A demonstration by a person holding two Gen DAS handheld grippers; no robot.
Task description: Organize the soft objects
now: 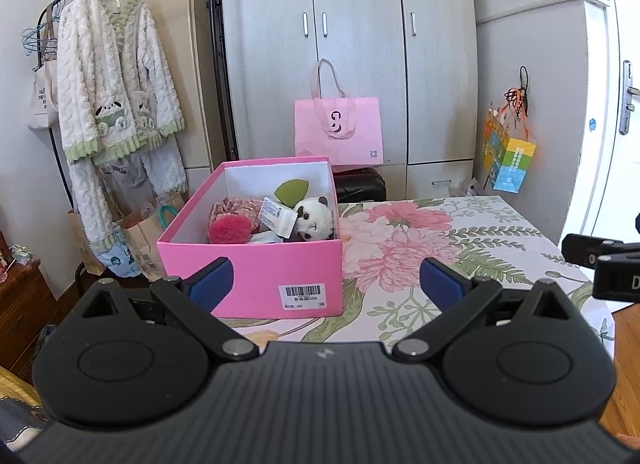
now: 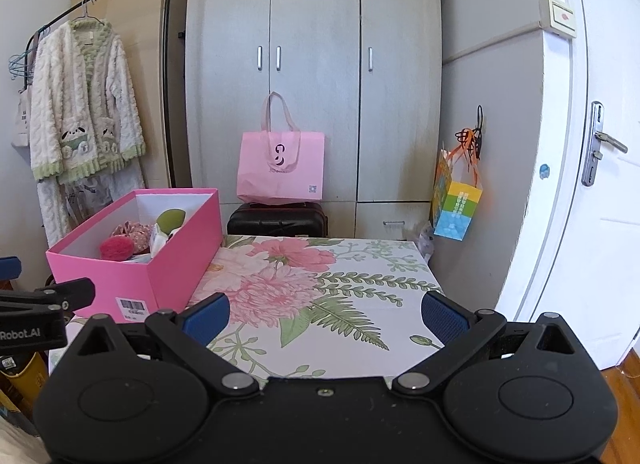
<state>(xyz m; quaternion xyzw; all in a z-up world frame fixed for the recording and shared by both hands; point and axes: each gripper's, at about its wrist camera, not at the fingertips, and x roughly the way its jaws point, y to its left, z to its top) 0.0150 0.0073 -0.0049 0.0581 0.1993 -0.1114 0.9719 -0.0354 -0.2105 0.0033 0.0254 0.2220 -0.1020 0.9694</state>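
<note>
Left wrist view: the left tool point(image 1: 325, 280) hovers with its blue pads spread wide and nothing between them, facing the near end of a pink box point(image 1: 256, 260) that stands on the floral-covered desk point(image 1: 460, 248). The open box holds the soft objects: a panda plush point(image 1: 314, 219) against the right wall, a red fluffy ball point(image 1: 230, 229) near the front, a pink floral fabric piece point(image 1: 236, 205) behind it, and a green leaf-shaped item point(image 1: 294, 191) toward the back. A white tag point(image 1: 277, 215) lies across the panda. A barcode label point(image 1: 303, 292) marks the box front. Part of the right tool shows at the right edge.

Right wrist view: the right tool point(image 2: 325, 316) is likewise spread wide and empty, above the bare floral desk point(image 2: 360, 264). The pink box point(image 2: 160, 260) sits at the desk's left side, well apart from this tool. Behind the desk a pink bag point(image 2: 280, 167) rests on a black suitcase point(image 2: 278, 217) before a grey wardrobe point(image 2: 316, 63).
</note>
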